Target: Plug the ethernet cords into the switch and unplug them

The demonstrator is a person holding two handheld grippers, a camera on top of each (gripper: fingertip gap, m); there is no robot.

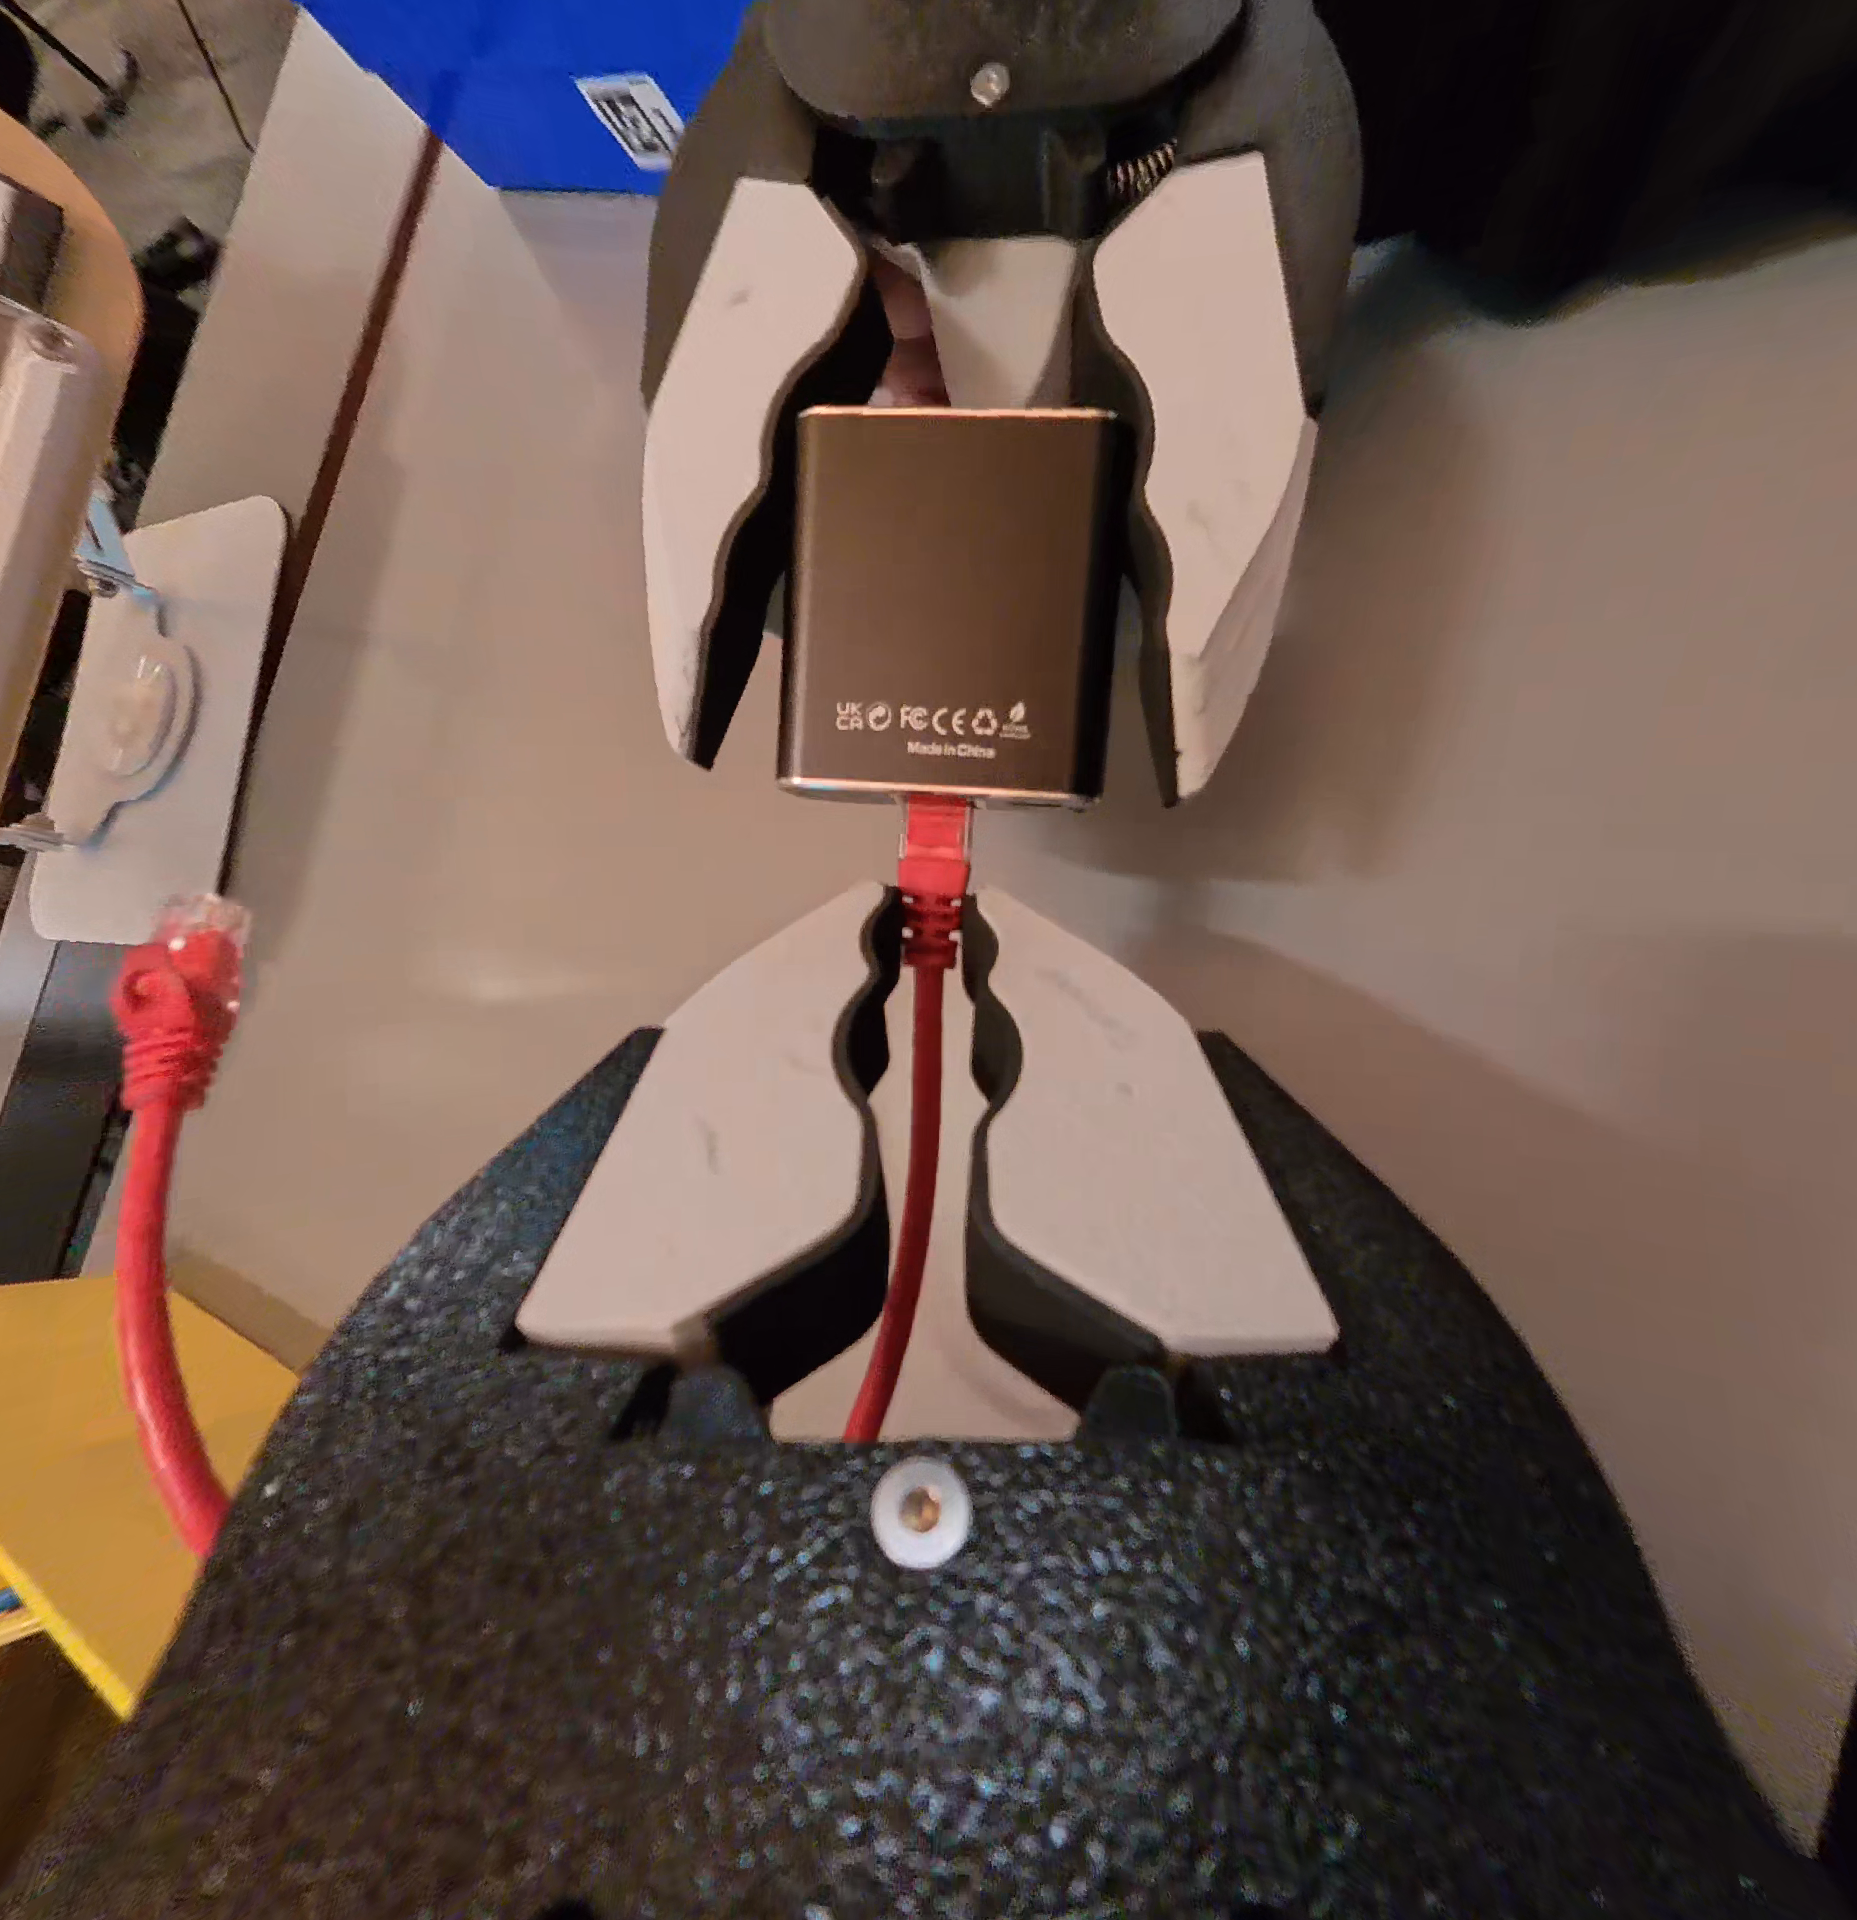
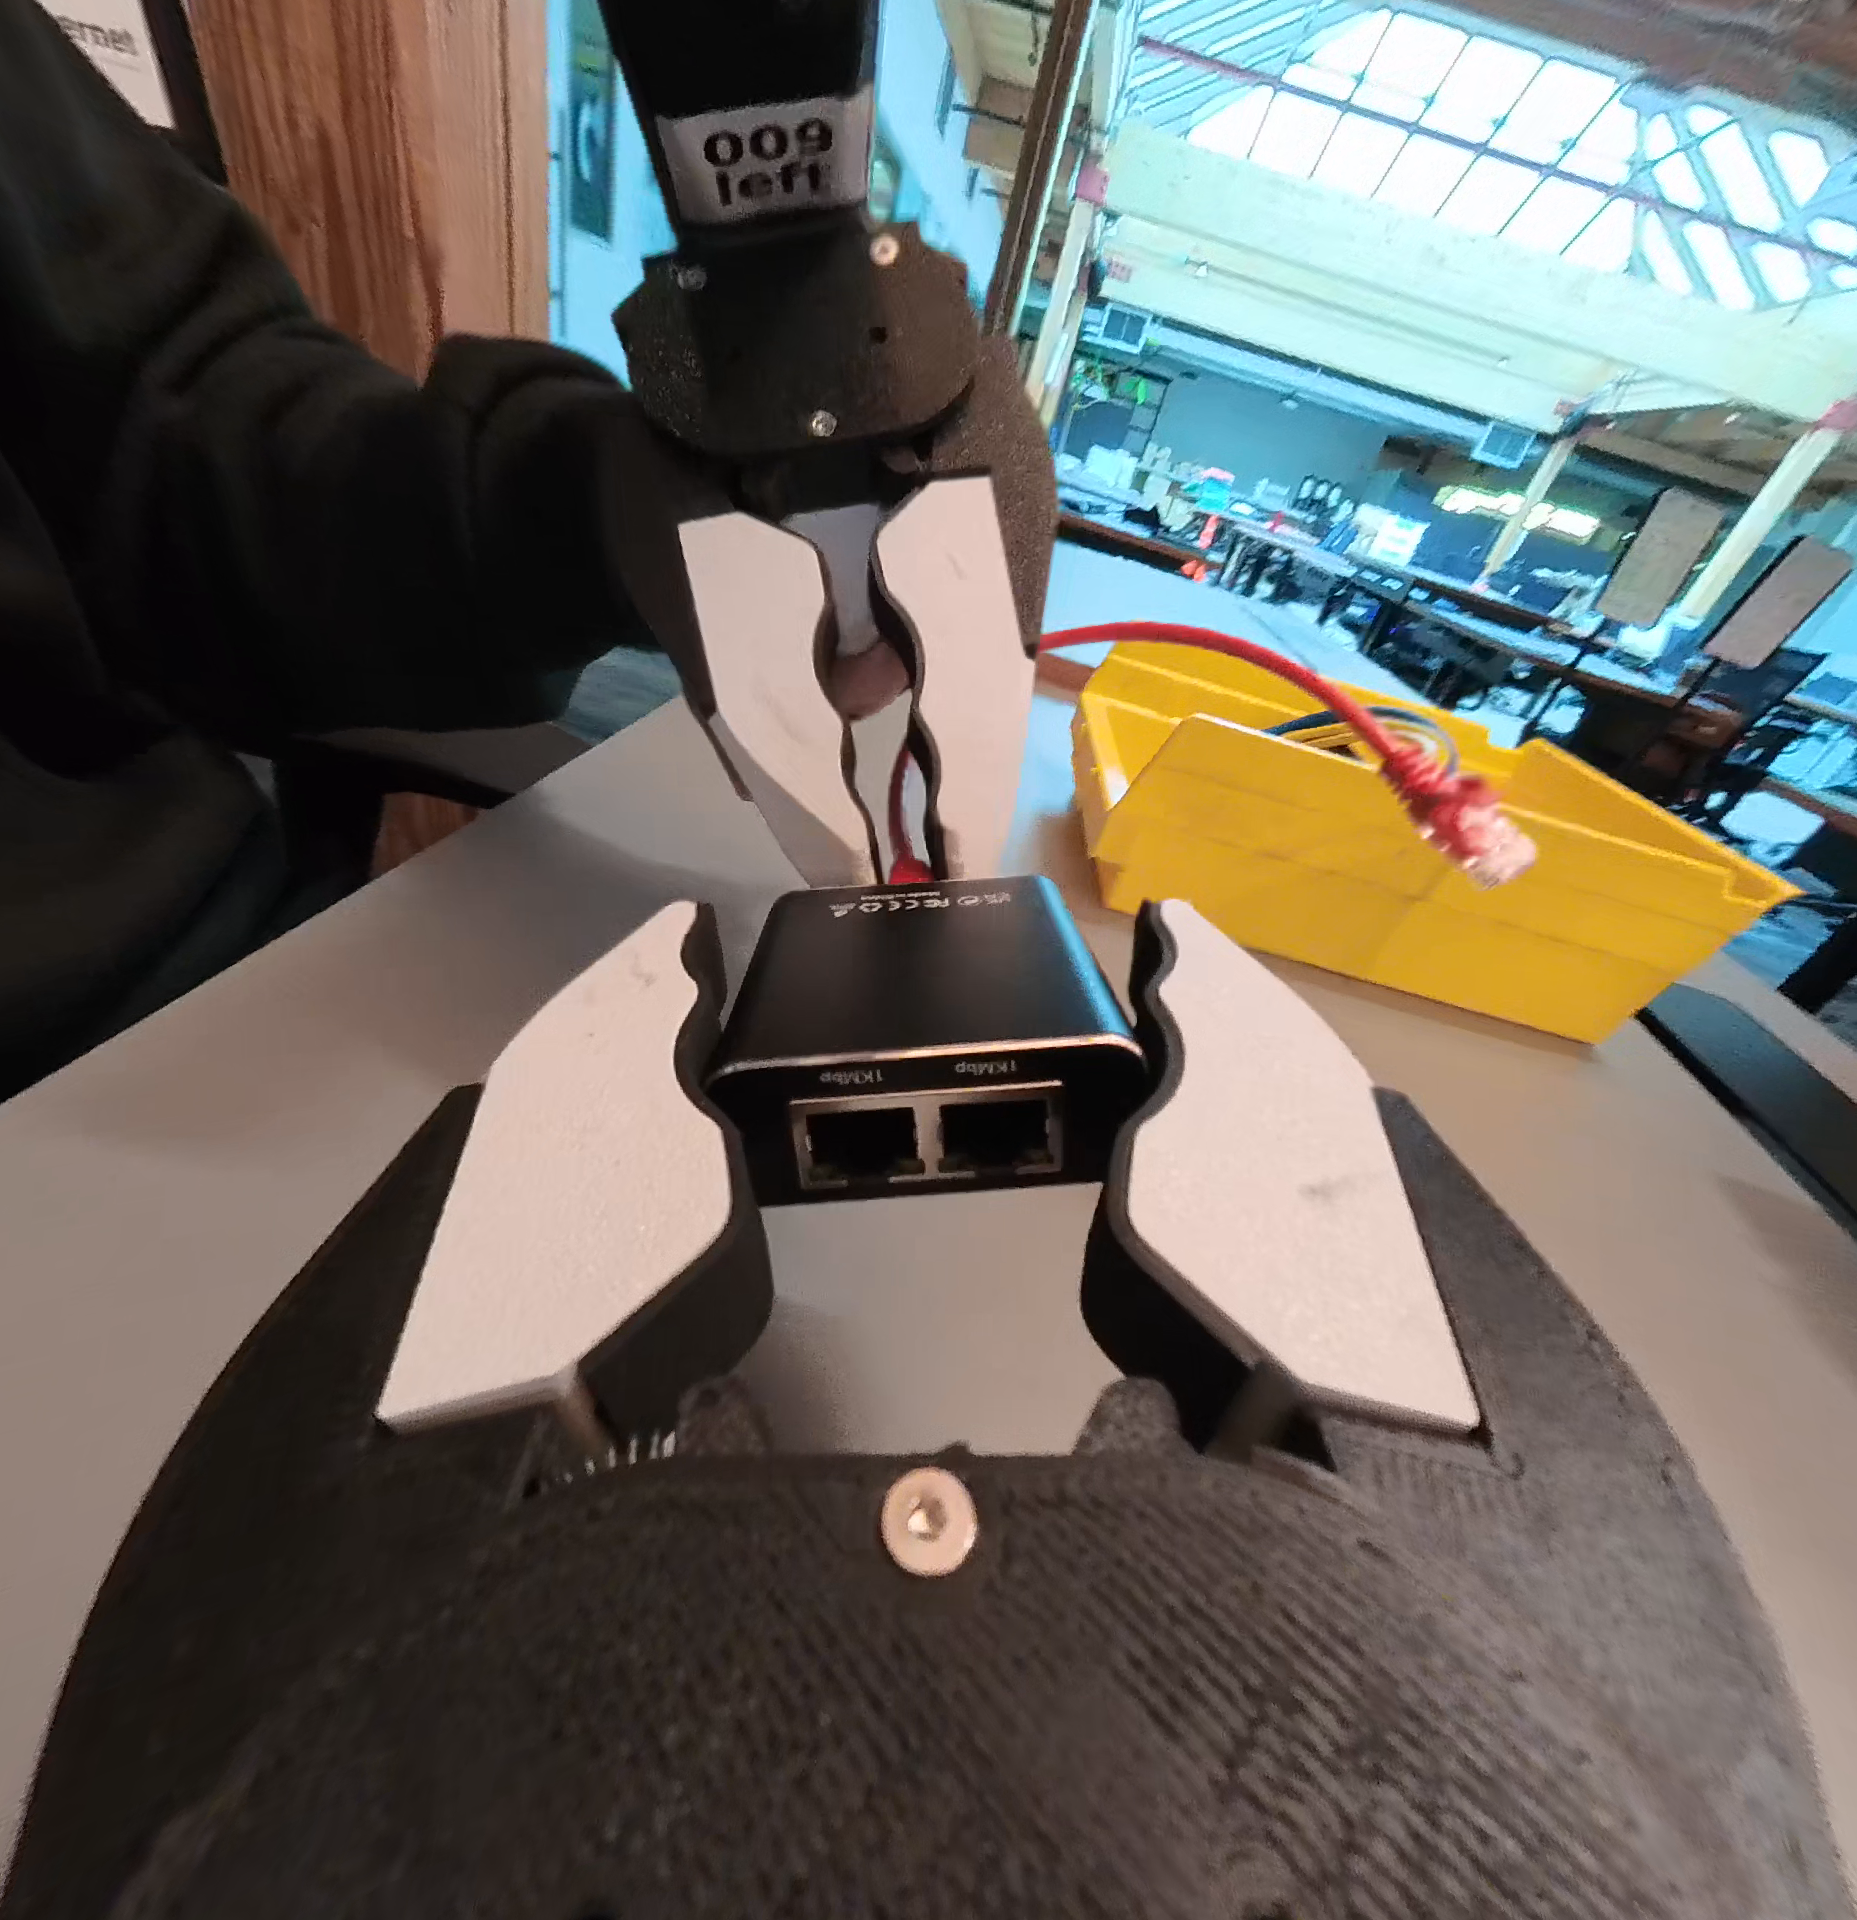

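We clamp the switch (image 2: 919, 1023) in the right gripper (image 2: 924, 997); the left gripper (image 1: 929, 914) pinches the cord (image 1: 929, 883), seemingly mid-plug; next calls for straight travel.

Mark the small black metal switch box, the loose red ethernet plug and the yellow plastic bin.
Small black metal switch box (image 2: 919, 971): right wrist view, on its top face.
Loose red ethernet plug (image 2: 1480, 826): right wrist view, on the connector end.
Yellow plastic bin (image 2: 1423, 935): right wrist view, on its outer side wall.
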